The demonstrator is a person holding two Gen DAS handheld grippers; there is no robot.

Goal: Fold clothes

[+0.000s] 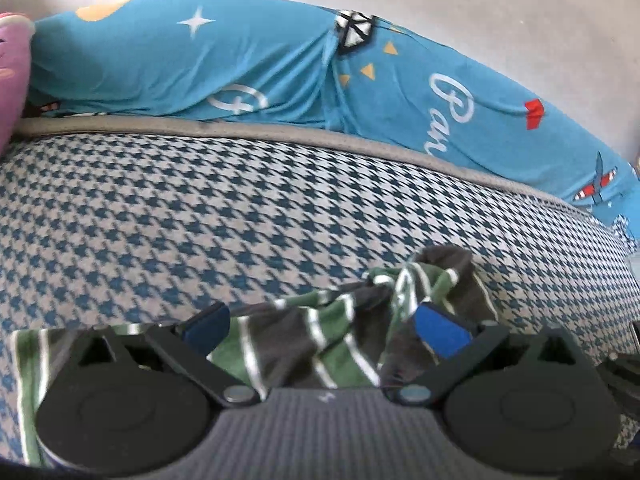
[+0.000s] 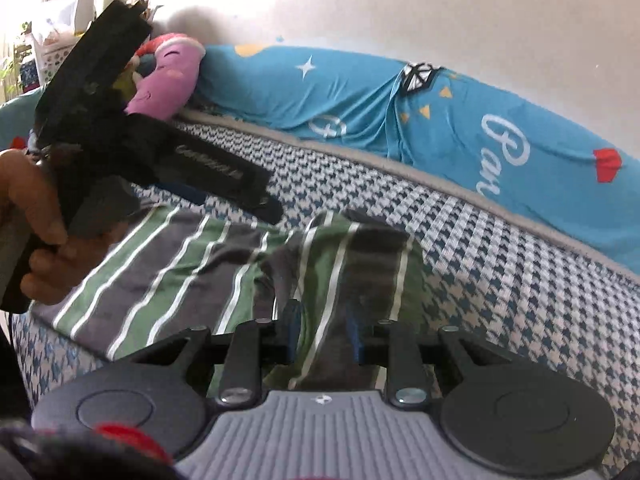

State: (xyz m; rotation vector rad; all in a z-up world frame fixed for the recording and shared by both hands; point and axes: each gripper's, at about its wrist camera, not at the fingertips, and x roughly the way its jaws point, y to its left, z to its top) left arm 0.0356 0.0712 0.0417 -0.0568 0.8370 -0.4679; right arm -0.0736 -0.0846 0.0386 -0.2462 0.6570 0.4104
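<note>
A green, grey and white striped garment lies partly spread on the houndstooth bed cover. My right gripper is shut on a bunched fold of it, and the cloth rises between the blue pads. In the left wrist view my left gripper stands open, low over the garment's crumpled end, with cloth between and under its fingers. In the right wrist view a hand holds the left gripper at the garment's far left edge.
A long blue printed bolster runs along the white wall behind the bed. A pink plush toy lies at its left end. Grey piping edges the cover. Baskets and clutter stand by a bright window at far left.
</note>
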